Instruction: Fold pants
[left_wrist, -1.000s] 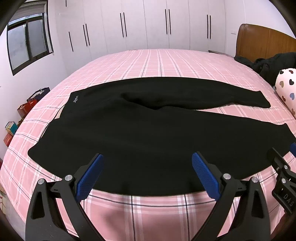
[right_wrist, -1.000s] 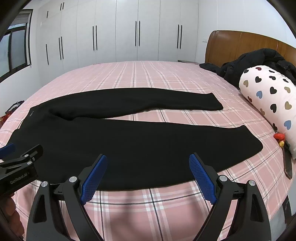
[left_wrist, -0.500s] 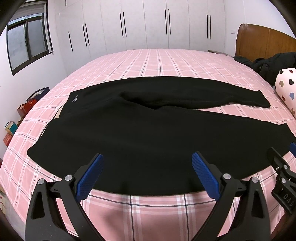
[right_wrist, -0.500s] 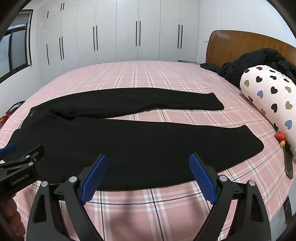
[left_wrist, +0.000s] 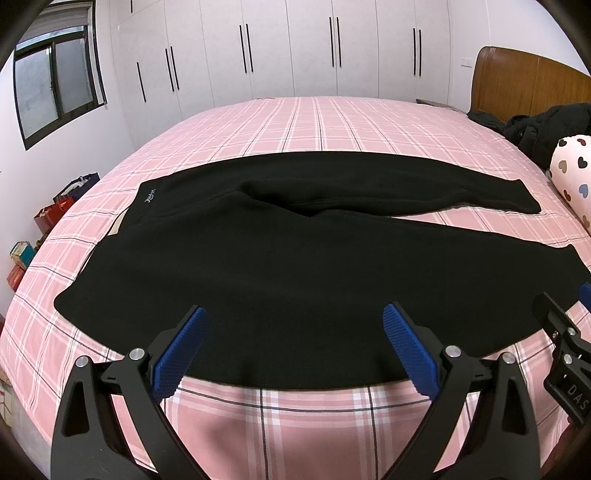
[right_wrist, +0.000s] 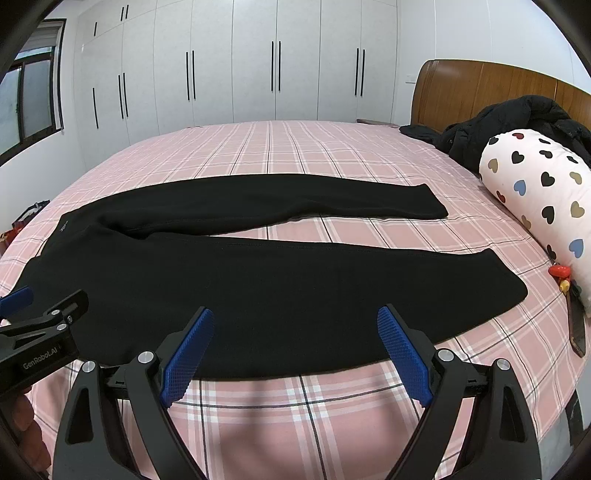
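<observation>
Black pants (left_wrist: 280, 266) lie flat on the pink plaid bed (left_wrist: 314, 125), waist to the left, both legs stretching right and spread apart. The near leg (right_wrist: 295, 291) ends at a cuff near the right side; the far leg (right_wrist: 295, 203) lies behind it. My left gripper (left_wrist: 293, 328) hovers open over the near edge of the pants' seat area, nothing between its blue pads (left_wrist: 181, 350). My right gripper (right_wrist: 295, 332) hovers open over the near leg's front edge, also empty. Each gripper shows at the edge of the other's view.
A white heart-print bolster (right_wrist: 543, 206) and a dark jacket (right_wrist: 498, 125) lie by the wooden headboard (right_wrist: 480, 88). A small red toy (right_wrist: 559, 273) and a brown strap (right_wrist: 576, 325) sit at the bed's right edge. Bags (left_wrist: 55, 210) stand on the floor at left. White wardrobes (left_wrist: 295, 51) line the far wall.
Almost nothing: both grippers stay open in place, with only a very slight drift of the views.
</observation>
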